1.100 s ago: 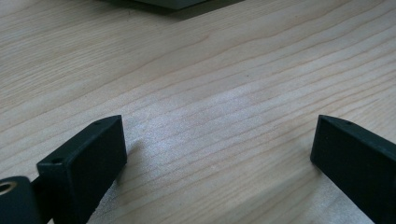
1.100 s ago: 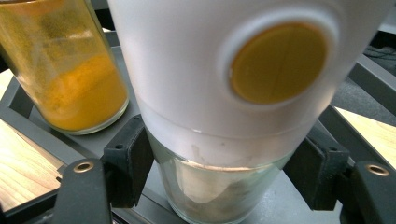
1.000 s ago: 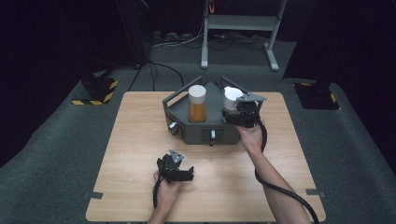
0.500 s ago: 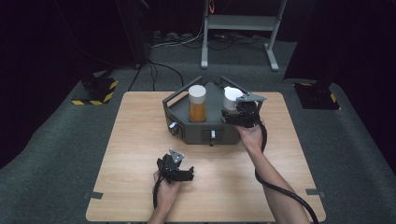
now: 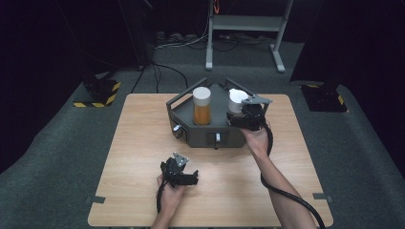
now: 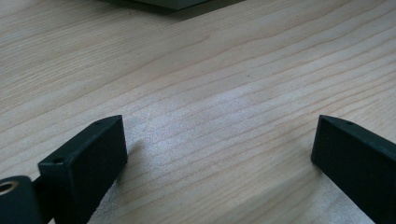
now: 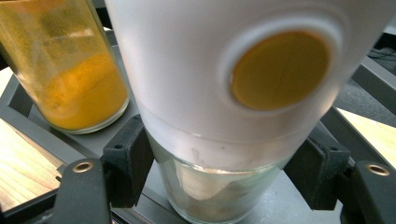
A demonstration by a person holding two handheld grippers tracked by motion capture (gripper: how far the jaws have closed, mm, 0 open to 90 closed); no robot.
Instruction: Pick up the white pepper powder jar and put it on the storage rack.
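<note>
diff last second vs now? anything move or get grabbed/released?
No visible change. Right gripper stays shut on the white-capped jar in the grey tray, orange spice jar beside it. Left gripper still rests open on the wooden table.

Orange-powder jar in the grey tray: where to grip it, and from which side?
Grip the orange-powder jar on its straight glass wall just under the white cap, jaws level across the round body. It stands upright in the grey tray. Probably come from the person's side, over the low front wall; the raised rear rails and the white-capped jar at its right block other approaches.
</note>
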